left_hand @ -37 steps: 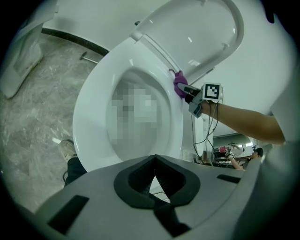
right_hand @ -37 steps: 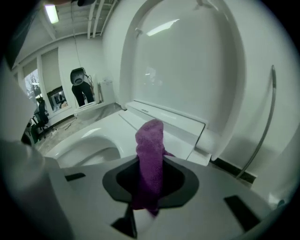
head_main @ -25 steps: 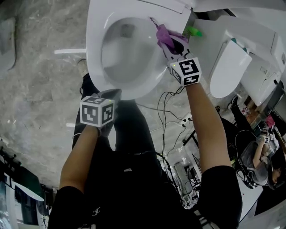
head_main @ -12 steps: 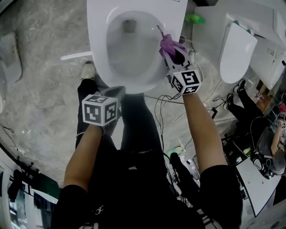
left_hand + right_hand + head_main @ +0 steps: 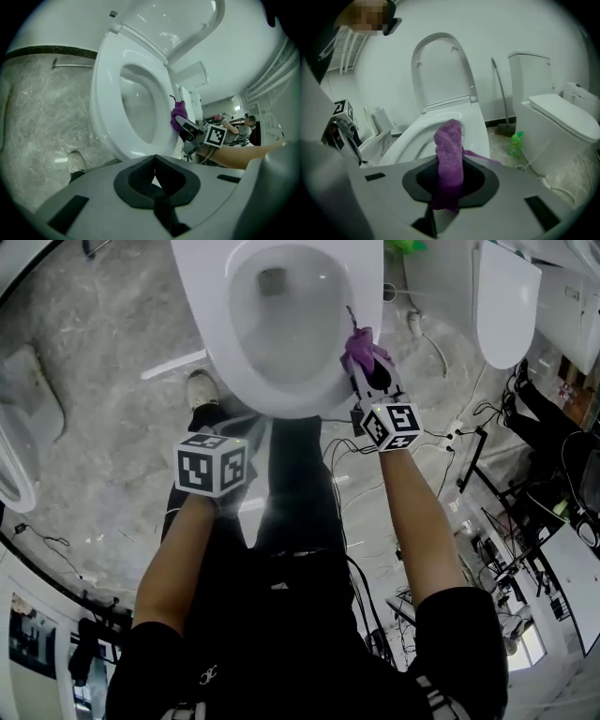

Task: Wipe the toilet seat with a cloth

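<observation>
The white toilet seat [image 5: 220,343] rings the bowl at the top of the head view, with its lid [image 5: 440,70] raised. My right gripper [image 5: 367,367] is shut on a purple cloth [image 5: 360,346], which lies against the seat's right side. In the right gripper view the cloth [image 5: 449,150] stands up between the jaws, in front of the seat [image 5: 479,127]. My left gripper [image 5: 244,427] hangs shut and empty below the seat's front edge. Its own view shows the seat [image 5: 105,93], the cloth [image 5: 178,114] and the right gripper [image 5: 190,129] beyond its closed tips.
A second toilet [image 5: 506,306] stands to the right, with a green bottle [image 5: 515,143] and a long-handled brush [image 5: 501,98] between the two. Cables [image 5: 450,437] trail over the grey marble floor. The person's shoe [image 5: 200,388] is by the bowl's left front. Another white fixture [image 5: 23,456] sits far left.
The right gripper has slid the cloth along the seat's right side towards the front and has rolled. The left gripper has shifted a little. The toilet now sits higher in the head view.
</observation>
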The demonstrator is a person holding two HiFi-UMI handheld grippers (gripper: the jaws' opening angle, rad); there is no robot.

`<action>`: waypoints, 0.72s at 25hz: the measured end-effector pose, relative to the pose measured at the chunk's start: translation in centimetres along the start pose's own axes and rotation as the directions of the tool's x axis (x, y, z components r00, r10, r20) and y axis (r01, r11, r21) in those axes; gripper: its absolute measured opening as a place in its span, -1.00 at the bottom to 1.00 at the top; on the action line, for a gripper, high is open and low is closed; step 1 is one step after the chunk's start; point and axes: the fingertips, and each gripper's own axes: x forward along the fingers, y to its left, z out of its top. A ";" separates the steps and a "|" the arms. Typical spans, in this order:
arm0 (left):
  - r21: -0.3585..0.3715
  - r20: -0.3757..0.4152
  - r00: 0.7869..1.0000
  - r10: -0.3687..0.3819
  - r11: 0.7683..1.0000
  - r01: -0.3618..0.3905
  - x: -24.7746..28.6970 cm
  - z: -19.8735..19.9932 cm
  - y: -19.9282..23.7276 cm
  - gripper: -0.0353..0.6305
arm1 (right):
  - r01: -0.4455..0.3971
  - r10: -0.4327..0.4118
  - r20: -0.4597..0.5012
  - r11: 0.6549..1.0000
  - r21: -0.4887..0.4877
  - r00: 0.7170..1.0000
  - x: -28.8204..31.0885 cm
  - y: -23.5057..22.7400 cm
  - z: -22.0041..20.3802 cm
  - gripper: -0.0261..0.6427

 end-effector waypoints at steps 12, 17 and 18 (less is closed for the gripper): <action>0.162 -0.151 0.989 0.007 0.987 0.017 -2.5 -0.4 2.2 -0.87 | 0.102 -0.112 0.037 0.975 0.199 0.993 -3.4 8.6 -5.4 -0.68; 0.166 -0.162 0.987 -0.001 0.986 0.028 -3.3 -0.9 3.3 -0.87 | 0.042 -0.043 0.002 0.993 0.112 0.999 -2.0 14.7 -6.7 -0.68; 0.159 -0.158 0.987 -0.002 0.987 0.027 -3.5 -0.9 3.7 -0.87 | 0.043 -0.043 -0.001 0.994 0.100 0.999 -1.6 15.4 -6.7 -0.68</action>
